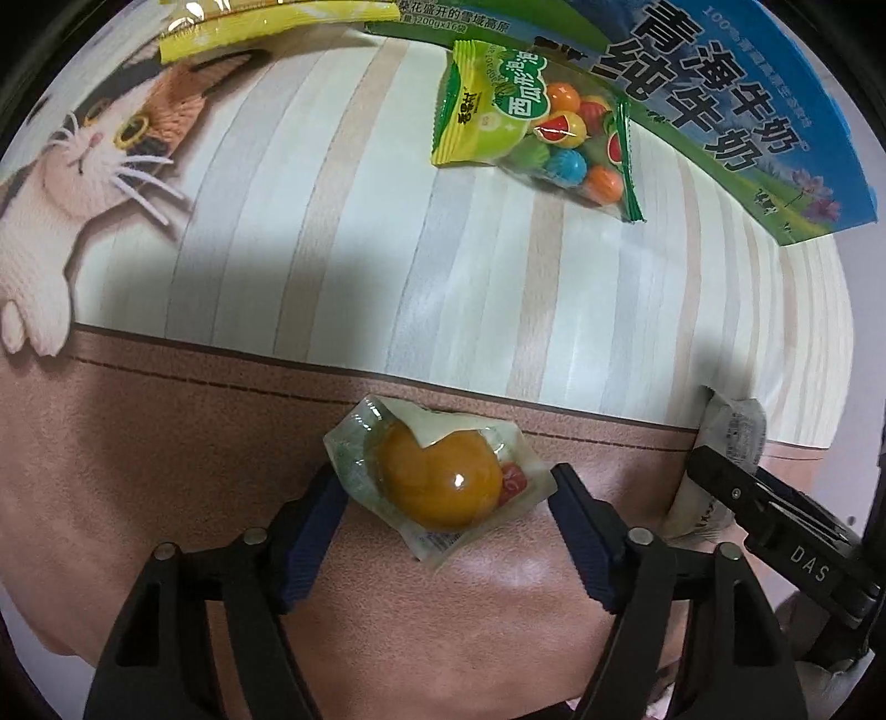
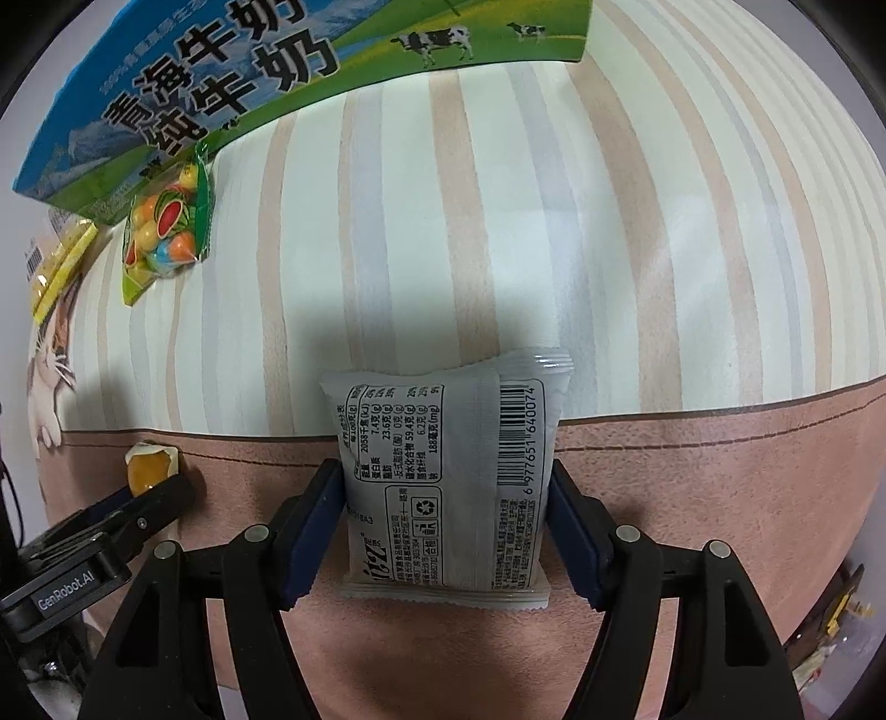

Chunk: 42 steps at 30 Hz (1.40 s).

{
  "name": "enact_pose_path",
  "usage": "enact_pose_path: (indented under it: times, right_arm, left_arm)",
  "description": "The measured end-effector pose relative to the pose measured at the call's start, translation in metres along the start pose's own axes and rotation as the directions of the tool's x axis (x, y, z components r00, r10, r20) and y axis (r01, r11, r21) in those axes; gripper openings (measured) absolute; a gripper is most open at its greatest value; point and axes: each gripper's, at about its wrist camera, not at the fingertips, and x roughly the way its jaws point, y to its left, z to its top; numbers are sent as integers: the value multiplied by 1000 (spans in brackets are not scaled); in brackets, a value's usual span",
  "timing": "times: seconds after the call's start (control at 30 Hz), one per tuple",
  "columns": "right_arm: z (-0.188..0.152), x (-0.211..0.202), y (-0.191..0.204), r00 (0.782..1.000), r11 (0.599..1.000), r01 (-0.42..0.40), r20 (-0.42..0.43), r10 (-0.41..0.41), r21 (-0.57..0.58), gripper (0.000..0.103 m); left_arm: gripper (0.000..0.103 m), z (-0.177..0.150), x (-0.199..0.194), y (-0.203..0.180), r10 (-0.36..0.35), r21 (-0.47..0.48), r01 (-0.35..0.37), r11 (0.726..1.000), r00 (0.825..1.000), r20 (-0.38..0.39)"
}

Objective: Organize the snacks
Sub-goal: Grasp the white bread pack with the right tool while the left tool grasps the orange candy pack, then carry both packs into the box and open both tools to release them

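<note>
Snacks sit in both grippers at once, each tool pointing down at the mat. Nearest, the left gripper (image 1: 448,498) has its blue pads against the edges of a clear-wrapped orange jelly cup (image 1: 440,479), clamped on the crinkled wrapper rather than the dome, probably because the film gives the pads something flat to bite. Just beside it, the right gripper (image 2: 446,515) is clenched on a grey snack packet (image 2: 448,471), squeezed across its narrow width with the barcode side up, so the pillow-shaped bag cannot slide. Both packs lie at the pink border of the striped cat mat (image 2: 664,249). Farther off, a bag of coloured gumballs (image 1: 545,141) rests against the blue milk carton box (image 1: 720,111), with a yellow packet (image 1: 266,27) nearby, which looks like the gathering spot for sorted items.
</note>
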Motion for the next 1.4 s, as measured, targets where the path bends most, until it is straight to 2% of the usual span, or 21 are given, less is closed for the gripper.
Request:
enact_pose_path:
  times: [0.1, 0.2, 0.33, 0.5, 0.63, 0.77, 0.87, 1.0, 1.1, 1.27, 1.4]
  right_arm:
    - [-9, 3, 4, 1000, 1000, 17, 22, -16, -22, 70]
    - [-18, -1, 12, 999, 999, 16, 45, -14, -39, 70]
    - [-41, -16, 14, 998, 999, -18, 59, 20, -27, 69]
    - [-51, -30, 14, 995, 997, -69, 77, 71, -22, 69]
    - [-54, -53, 14, 989, 994, -109, 103, 110, -19, 69]
    - [-57, -85, 13, 975, 986, -164, 146, 165, -23, 69]
    - [-42, -112, 10, 961, 979, -201, 188, 204, -31, 69]
    - [-20, -161, 12, 932, 968, -246, 261, 251, -50, 69]
    - [0, -194, 11, 906, 957, -283, 309, 289, -63, 69]
    - [45, -230, 9, 881, 951, -300, 361, 307, -77, 69]
    - [94, -244, 6, 881, 961, -267, 384, 275, -75, 69]
  left_arm:
    - [56, -4, -4, -10, 20, 23, -21, 1000, 1000, 23]
    - [50, -4, -12, -22, 37, 48, -39, 998, 999, 39]
    - [47, -8, -19, -29, 44, 61, -47, 997, 998, 54]
    - [46, -9, -35, -35, 26, 68, -30, 997, 998, 63]
    - [45, -9, -62, -35, -4, 79, -3, 997, 996, 89]
    - [45, -1, -101, -55, -55, 111, 39, 993, 988, 141]
    - [45, 9, -133, -68, -102, 143, 76, 987, 977, 186]
    - [45, 27, -182, -88, -176, 196, 128, 972, 953, 247]
    - [46, 47, -204, -105, -198, 235, 131, 963, 936, 290]
    - [46, 94, -225, -123, -211, 269, 128, 955, 927, 309]
    - [46, 141, -221, -130, -205, 262, 128, 957, 934, 294]
